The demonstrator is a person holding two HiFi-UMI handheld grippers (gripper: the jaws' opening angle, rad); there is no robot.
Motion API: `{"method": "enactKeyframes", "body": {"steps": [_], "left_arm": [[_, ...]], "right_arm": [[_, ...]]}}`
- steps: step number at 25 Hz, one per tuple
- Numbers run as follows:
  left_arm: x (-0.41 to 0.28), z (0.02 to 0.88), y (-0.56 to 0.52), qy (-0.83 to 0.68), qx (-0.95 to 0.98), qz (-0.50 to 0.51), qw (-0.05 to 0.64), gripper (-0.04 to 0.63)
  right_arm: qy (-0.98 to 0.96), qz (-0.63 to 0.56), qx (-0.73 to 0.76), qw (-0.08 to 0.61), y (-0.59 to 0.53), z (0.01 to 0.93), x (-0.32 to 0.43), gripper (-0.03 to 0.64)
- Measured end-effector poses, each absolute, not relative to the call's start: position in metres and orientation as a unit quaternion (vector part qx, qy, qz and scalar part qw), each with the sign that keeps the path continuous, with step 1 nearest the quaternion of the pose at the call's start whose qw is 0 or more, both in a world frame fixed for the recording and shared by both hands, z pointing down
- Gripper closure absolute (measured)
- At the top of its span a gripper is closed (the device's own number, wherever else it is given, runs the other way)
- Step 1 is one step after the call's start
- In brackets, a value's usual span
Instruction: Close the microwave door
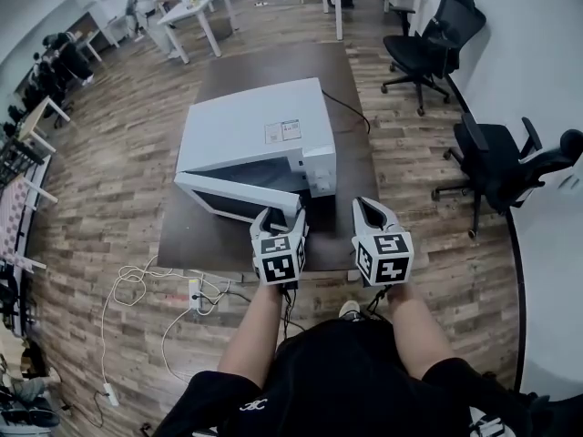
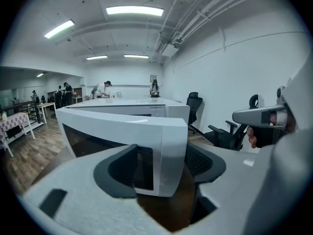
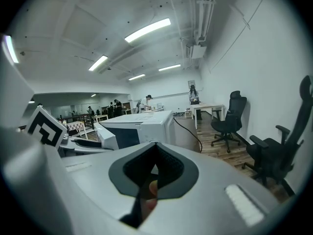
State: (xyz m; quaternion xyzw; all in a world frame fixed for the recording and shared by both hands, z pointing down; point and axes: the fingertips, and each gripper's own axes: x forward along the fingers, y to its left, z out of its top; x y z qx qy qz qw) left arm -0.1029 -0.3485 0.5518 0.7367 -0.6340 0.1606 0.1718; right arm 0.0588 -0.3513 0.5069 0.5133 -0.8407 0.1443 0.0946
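A white microwave (image 1: 260,130) stands on a dark brown table (image 1: 273,66). Its door (image 1: 232,200) hangs partly open, swung out toward me, with the free end on the right. My left gripper (image 1: 281,217) is at that free end. In the left gripper view the door's white edge (image 2: 168,151) fills the space between the wide-open jaws of the left gripper (image 2: 164,155); I cannot tell whether the pads touch it. My right gripper (image 1: 372,205) hovers to the right of the door, over the table's near edge. The right gripper (image 3: 155,148) is shut and holds nothing, with the microwave (image 3: 146,126) ahead on its left.
Two black office chairs (image 1: 428,44) (image 1: 501,162) stand on the right by the white wall. A black cord (image 1: 351,107) runs off the table behind the microwave. A power strip and white cables (image 1: 194,291) lie on the wood floor at near left. White desks (image 1: 196,12) stand far back.
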Motion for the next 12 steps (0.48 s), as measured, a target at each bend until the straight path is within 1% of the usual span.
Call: {"method": "enactKeyframes", "body": {"steps": [12], "left_arm": [[-0.095, 0.551, -0.389, -0.662, 0.713, 0.153, 0.173, 0.281]], "right_arm": [[-0.845, 0.147, 0.505, 0.1, -0.385, 0.514, 0.076, 0.614]]}}
